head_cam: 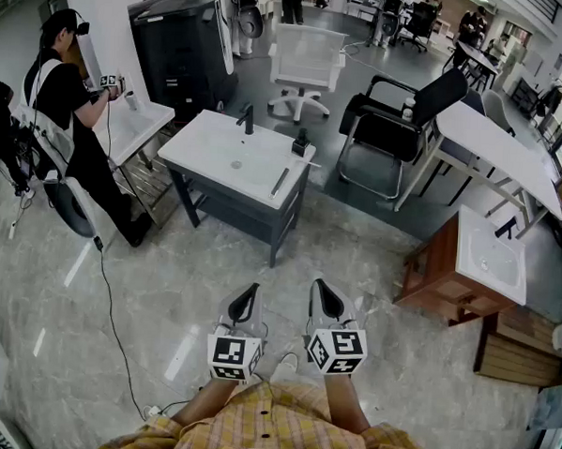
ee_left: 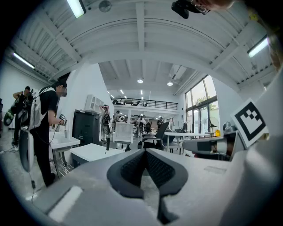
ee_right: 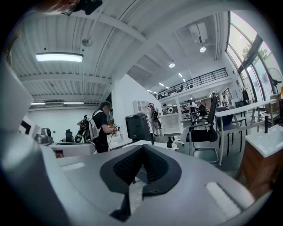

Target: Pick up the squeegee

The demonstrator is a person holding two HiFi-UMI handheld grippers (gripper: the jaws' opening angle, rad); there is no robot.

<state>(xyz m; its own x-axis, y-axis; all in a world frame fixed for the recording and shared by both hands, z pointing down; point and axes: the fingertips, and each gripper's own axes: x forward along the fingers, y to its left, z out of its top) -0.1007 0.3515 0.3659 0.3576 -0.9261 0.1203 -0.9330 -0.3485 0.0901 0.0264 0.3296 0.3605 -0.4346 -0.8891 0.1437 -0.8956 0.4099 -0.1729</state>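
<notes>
The squeegee (head_cam: 279, 181) lies flat on the white top of a sink bench (head_cam: 205, 159) with dark grey legs. It is a thin dark stick near the right front edge of the top. A black tap (head_cam: 248, 120) stands at the back of the bench, and a small black thing (head_cam: 300, 143) stands near the back right corner. I cannot tell what that thing is.

The bench stands on a shiny pale stone floor (head_cam: 146, 287) in a big bright room. Behind it are a white office chair (head_cam: 305, 65), a black chair (head_cam: 399, 122) and a tall black cabinet (head_cam: 182, 45). A long white table (head_cam: 501, 151) is off to the right. Nearer, a second sink sits on a brown wooden cabinet (head_cam: 447, 275). To the left, a person in a black top (head_cam: 66, 104) stands at another white sink.

Both claws are well apart from the squeegee, low over the floor. The left claw (head_cam: 249, 297) and the right claw (head_cam: 323, 291) sit side by side, near each other, and point ahead toward the bench. Each claw has its two jaws pressed together at the tips, with nothing between them. Arms in yellow checked sleeves (head_cam: 279, 435) hold them. Each claw has a cube with black and white square patterns, the left cube (head_cam: 234, 355) and the right cube (head_cam: 337, 350).
</notes>
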